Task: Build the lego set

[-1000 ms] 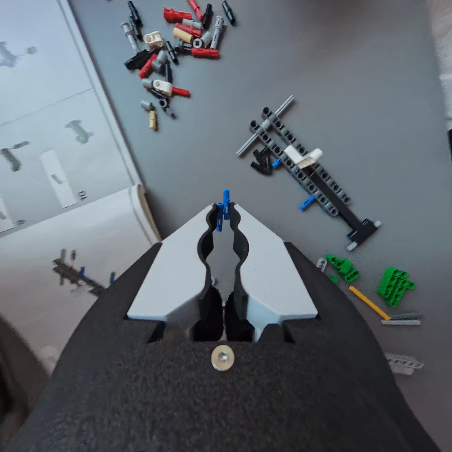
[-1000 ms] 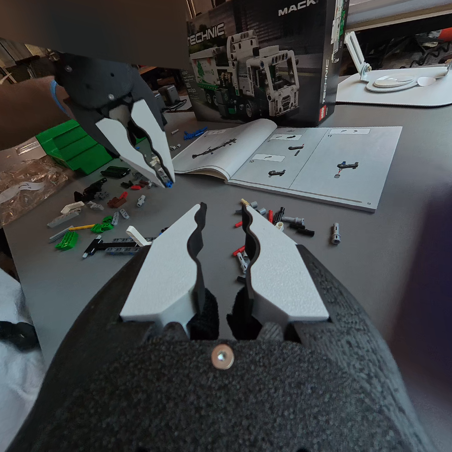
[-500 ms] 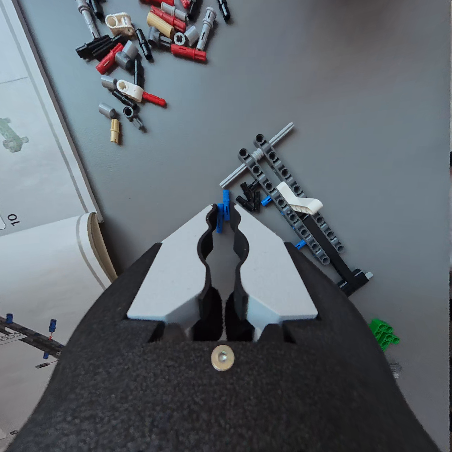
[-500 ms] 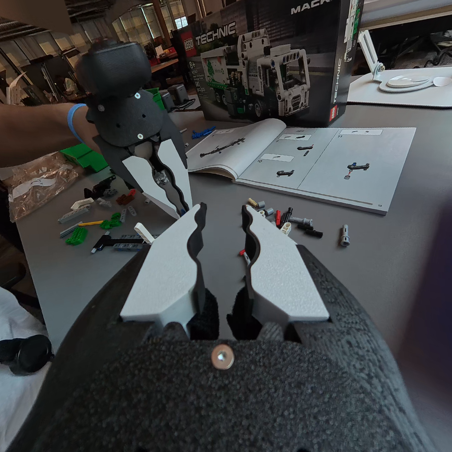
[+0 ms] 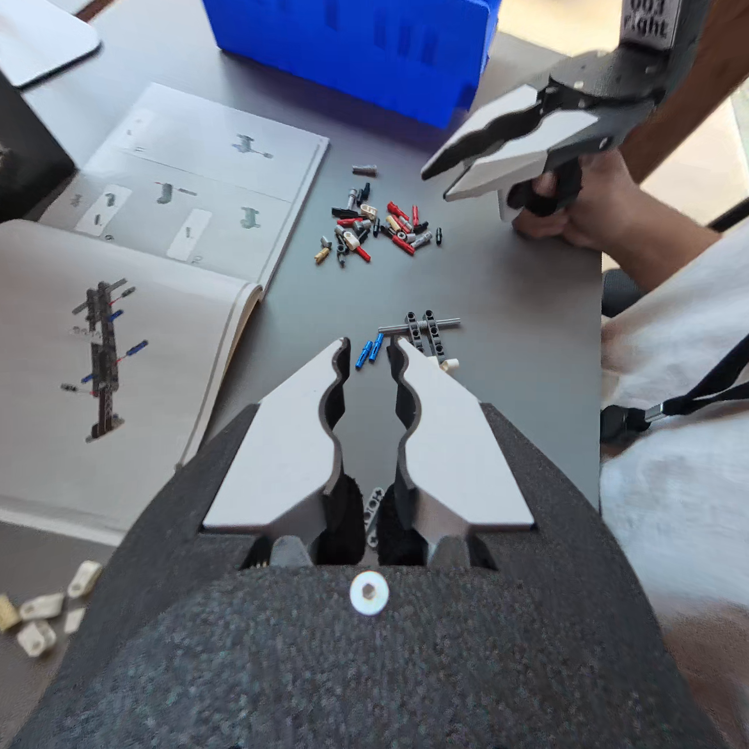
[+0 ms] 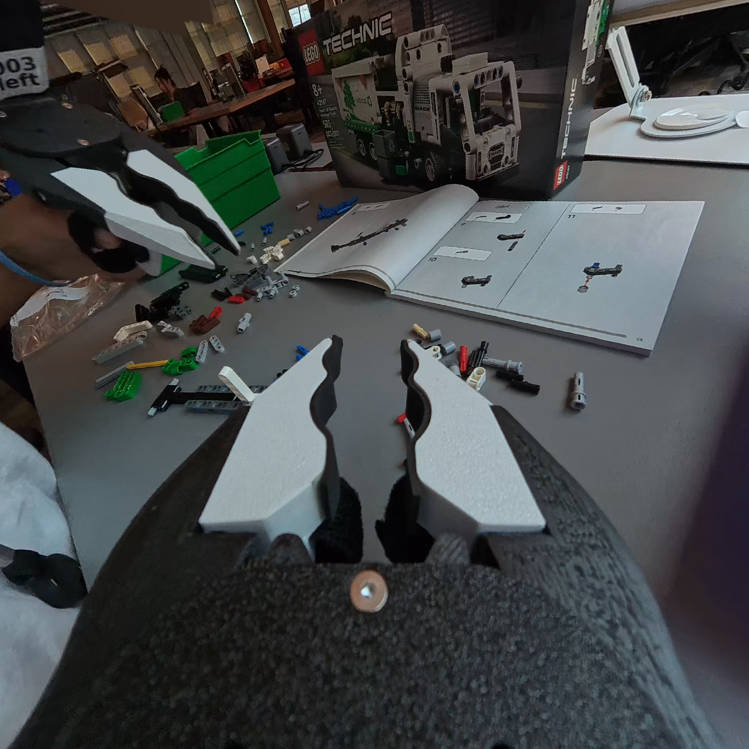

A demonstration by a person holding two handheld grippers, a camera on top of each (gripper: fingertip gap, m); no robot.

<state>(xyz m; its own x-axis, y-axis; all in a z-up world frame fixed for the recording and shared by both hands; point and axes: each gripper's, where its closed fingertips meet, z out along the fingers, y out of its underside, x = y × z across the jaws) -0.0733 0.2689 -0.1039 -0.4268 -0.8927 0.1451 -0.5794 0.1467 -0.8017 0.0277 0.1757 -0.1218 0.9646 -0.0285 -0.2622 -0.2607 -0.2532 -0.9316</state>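
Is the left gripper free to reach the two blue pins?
Probably yes: the left gripper is open, the blue pins lie on bare table just beyond its fingers, with nothing between.

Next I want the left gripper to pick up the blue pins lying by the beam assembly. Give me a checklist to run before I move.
1. Left gripper open and empty: ok.
2. Blue pins loose on the table, just ahead of the fingertips: ok.
3. Gap between the pins and the beam assembly: cannot tell; the right finger covers part of the assembly.
4. Right gripper open, empty, away from the pins: ok.
5. Instruction booklet open and in view: ok.
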